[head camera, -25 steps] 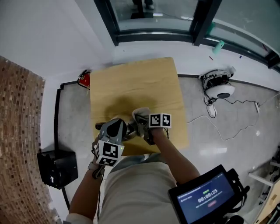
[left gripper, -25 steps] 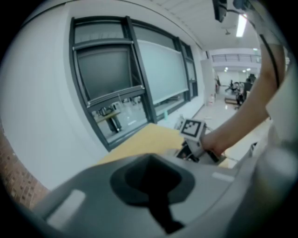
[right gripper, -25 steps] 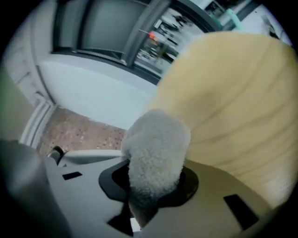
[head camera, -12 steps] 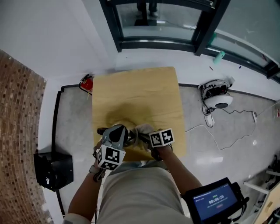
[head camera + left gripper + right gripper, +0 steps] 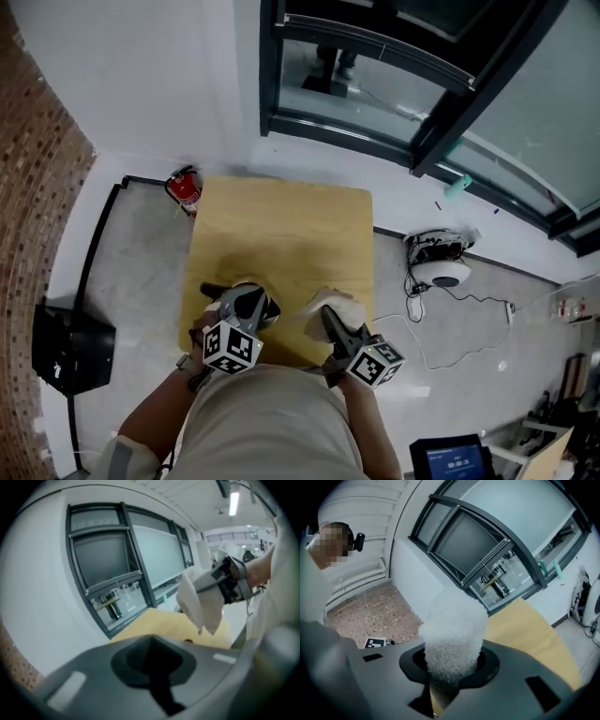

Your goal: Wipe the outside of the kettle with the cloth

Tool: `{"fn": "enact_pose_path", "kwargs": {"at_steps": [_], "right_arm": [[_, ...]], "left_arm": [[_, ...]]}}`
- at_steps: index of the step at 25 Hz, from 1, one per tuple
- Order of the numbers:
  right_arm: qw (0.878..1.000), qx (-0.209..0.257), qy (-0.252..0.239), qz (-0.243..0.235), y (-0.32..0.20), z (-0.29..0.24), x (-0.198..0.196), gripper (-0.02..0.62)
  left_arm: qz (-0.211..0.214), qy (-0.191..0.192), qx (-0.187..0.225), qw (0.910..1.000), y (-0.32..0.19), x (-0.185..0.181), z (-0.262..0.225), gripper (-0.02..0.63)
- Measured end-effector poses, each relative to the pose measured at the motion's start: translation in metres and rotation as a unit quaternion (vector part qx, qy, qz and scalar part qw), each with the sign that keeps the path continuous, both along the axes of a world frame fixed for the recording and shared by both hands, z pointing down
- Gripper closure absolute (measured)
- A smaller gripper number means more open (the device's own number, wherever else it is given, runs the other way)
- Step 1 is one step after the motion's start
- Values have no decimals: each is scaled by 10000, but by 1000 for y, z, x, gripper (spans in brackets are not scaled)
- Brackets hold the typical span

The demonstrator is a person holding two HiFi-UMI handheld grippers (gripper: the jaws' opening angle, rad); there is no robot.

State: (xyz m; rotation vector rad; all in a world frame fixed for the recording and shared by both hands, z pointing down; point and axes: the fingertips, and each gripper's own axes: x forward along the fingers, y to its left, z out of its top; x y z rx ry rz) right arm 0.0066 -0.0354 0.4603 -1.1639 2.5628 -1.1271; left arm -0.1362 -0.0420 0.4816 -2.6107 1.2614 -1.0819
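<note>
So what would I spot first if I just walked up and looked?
Probably the fluffy white cloth, pinched in the right gripper over the near right part of the yellow wooden table. Then the red fire extinguisher, down on the floor by the table's far left corner.

Head view: overhead, steeply down on the light wooden tabletop (image 5: pixel 281 225).
Gripper views: close along their jaws, toward the dark-framed window (image 5: pixel 101 564).
Shared: tabletop, window.
</note>
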Motion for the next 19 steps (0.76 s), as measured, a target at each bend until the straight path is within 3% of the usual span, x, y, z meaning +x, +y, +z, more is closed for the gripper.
{"fn": "enact_pose_path", "kwargs": {"at_steps": [4, 12, 19], "right_arm": [[9994, 18, 334, 126, -1, -1, 5, 489], [9939, -144, 996, 455, -2, 12, 20, 491], [9936, -279, 862, 679, 3, 18, 12, 489]], "left_arm": [[95, -103, 282, 9995, 5, -2, 1, 607], [308, -105, 6, 9995, 4, 4, 1, 608], [487, -95, -102, 9987, -3, -3, -1, 609]]}}
